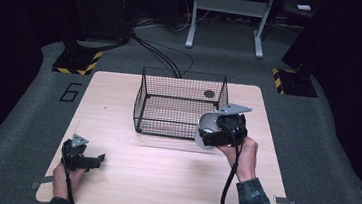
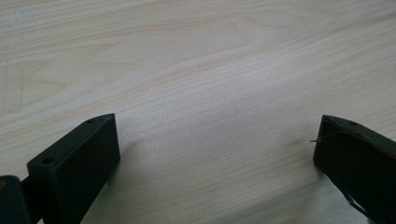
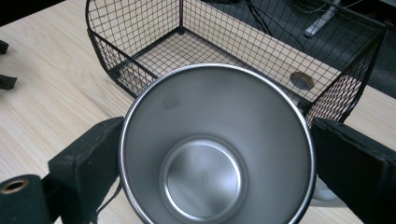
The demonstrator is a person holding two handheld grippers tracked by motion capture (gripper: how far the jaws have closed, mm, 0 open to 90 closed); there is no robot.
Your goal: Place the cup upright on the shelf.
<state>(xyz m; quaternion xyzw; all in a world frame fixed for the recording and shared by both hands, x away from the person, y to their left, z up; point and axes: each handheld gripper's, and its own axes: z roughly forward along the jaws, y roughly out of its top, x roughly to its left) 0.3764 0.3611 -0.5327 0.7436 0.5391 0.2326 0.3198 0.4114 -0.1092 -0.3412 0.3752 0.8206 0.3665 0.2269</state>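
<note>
1. Over the right half of the bench (image 1: 110,185), the right claw (image 3: 217,158) has its two black jaws pressed against opposite sides of a steel cup (image 3: 217,144), one jaw on each flank of the rim.
2. From the right gripper view the cup's mouth faces the camera, so the shiny inside and round bottom are plain to see; nothing is inside it.
3. Seen from the high view, the cup (image 1: 207,129) is held just in front of the near right corner of the wire basket (image 1: 181,102), with a hand (image 1: 241,155) wrapped around the gripper body.
4. That black mesh basket sits toward the back middle of the bench, and a dark round hole (image 1: 209,93) in the wood shows through its mesh near the far right corner.
5. Down at the near left corner, the left claw (image 2: 217,149) is spread wide with nothing between the jaws, hanging low over bare wood grain.
6. A person's left hand (image 1: 66,179) grips that tool, its cable trailing off the near edge.
</note>
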